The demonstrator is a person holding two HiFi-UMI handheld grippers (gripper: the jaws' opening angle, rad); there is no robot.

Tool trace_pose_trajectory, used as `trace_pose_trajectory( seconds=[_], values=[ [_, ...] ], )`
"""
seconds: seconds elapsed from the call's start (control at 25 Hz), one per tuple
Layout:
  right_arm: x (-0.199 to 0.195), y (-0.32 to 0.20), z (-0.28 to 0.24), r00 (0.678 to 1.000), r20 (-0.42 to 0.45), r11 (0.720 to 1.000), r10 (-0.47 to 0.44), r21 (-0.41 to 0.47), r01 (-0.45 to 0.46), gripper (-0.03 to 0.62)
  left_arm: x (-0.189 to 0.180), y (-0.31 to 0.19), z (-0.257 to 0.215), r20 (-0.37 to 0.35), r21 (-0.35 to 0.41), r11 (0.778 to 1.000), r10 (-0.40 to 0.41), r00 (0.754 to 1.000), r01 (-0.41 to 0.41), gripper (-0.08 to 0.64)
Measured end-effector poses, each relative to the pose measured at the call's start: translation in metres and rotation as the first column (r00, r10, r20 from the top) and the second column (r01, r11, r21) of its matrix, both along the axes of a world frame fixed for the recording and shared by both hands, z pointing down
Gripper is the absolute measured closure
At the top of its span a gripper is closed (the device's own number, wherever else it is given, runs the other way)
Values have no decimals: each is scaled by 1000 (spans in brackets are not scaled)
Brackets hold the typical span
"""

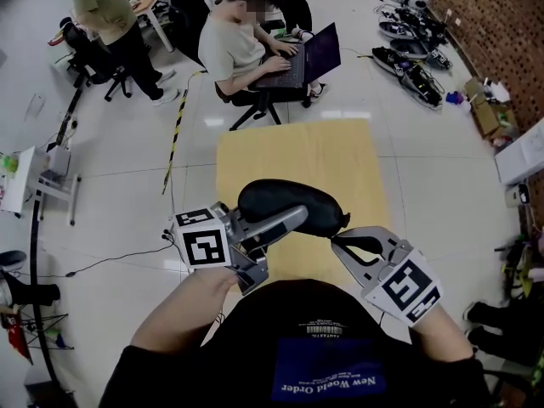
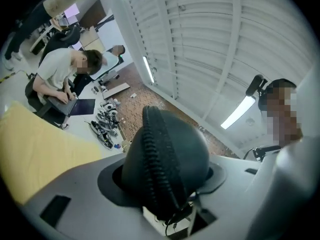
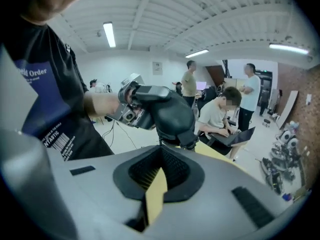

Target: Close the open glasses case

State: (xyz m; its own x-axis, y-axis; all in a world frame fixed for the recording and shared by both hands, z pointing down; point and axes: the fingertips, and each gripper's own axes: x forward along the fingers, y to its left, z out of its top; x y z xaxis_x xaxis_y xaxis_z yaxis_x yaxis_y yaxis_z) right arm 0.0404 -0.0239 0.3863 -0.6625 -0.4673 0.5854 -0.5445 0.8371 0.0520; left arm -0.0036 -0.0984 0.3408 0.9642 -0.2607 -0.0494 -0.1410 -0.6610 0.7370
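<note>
The black glasses case (image 1: 289, 204) hangs in the air above the near end of the wooden table (image 1: 297, 155). My left gripper (image 1: 285, 219) is shut on it, one jaw on each side of its rounded body. In the left gripper view the case (image 2: 170, 169) fills the space between the jaws of the left gripper (image 2: 165, 184), and its zipper ridge (image 2: 152, 159) runs up the middle, closed along the part that shows. My right gripper (image 1: 340, 243) is shut just below the case's right end. In the right gripper view the case (image 3: 172, 114) sits just past the right gripper (image 3: 160, 156), whose pads hold nothing I can see.
A person with a laptop (image 1: 246, 45) sits on a chair at the table's far end, and another person (image 1: 102, 15) stands at the far left. Electronic gear (image 1: 412, 53) and cartons (image 1: 484, 109) lie on the floor at the right. Cables run along the left.
</note>
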Motion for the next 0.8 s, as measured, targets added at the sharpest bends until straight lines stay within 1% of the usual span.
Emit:
trace_pose_trajectory(
  seconds=[0.08, 0.16, 0.2, 0.24, 0.28, 0.32, 0.36, 0.44, 0.52, 0.56, 0.6, 0.64, 0.68, 0.72, 0.8],
  values=[
    [0, 0, 3, 998, -60, 1000, -8, 19, 9, 604, 0, -1, 7, 10, -42, 999, 5, 1000, -4, 296],
    [0, 0, 3, 995, -97, 999, -13, 36, 16, 604, -1, -3, 11, -5, -88, 996, 4, 1000, -5, 296],
    [0, 0, 2, 995, -97, 999, -14, 42, 19, 604, -1, -3, 11, -18, -100, 995, 2, 1000, -4, 296],
    [0, 0, 1, 997, -78, 999, -18, 43, 21, 604, -1, -2, 10, -34, -96, 995, 0, 999, -3, 296],
    [-1, 0, -1, 999, -33, 999, -23, 36, 24, 604, -1, -1, 6, -53, -73, 997, 2, 999, -6, 296],
    [-2, 1, -4, 999, 42, 1000, -27, 15, 26, 604, 0, 2, 1, -78, -42, 999, 10, 997, -13, 295],
    [-2, 2, -9, 990, 136, 999, -24, -24, 28, 606, 0, 5, -5, -108, -19, 1000, 21, 994, -23, 295],
    [-1, 3, -20, 949, 314, 992, -5, -120, 45, 606, -2, 7, -15, -177, -5, 999, 40, 983, -42, 293],
    [1, 3, -27, 899, 437, 978, 13, -194, 80, 606, -3, 8, -22, -225, 3, 999, 49, 973, -50, 291],
    [3, 3, -30, 874, 486, 969, 21, -225, 102, 606, -3, 8, -24, -228, 20, 998, 57, 972, -53, 291],
    [5, 4, -32, 851, 525, 961, 27, -248, 123, 606, -3, 10, -26, -217, 49, 997, 69, 974, -60, 285],
    [7, 4, -34, 835, 550, 955, 29, -263, 140, 606, -2, 12, -26, -197, 80, 994, 87, 977, -72, 247],
    [9, 5, -35, 828, 560, 952, 24, -267, 153, 606, -1, 15, -26, -177, 104, 990, 108, 978, -91, 236],
    [10, 6, -34, 834, 552, 952, 11, -260, 159, 606, -1, 17, -26, -169, 111, 987, 132, 977, -115, 236],
    [10, 9, -31, 867, 497, 960, -27, -229, 161, 606, -4, 20, -28, -203, 81, 983, 178, 963, -165, 236]
  ],
)
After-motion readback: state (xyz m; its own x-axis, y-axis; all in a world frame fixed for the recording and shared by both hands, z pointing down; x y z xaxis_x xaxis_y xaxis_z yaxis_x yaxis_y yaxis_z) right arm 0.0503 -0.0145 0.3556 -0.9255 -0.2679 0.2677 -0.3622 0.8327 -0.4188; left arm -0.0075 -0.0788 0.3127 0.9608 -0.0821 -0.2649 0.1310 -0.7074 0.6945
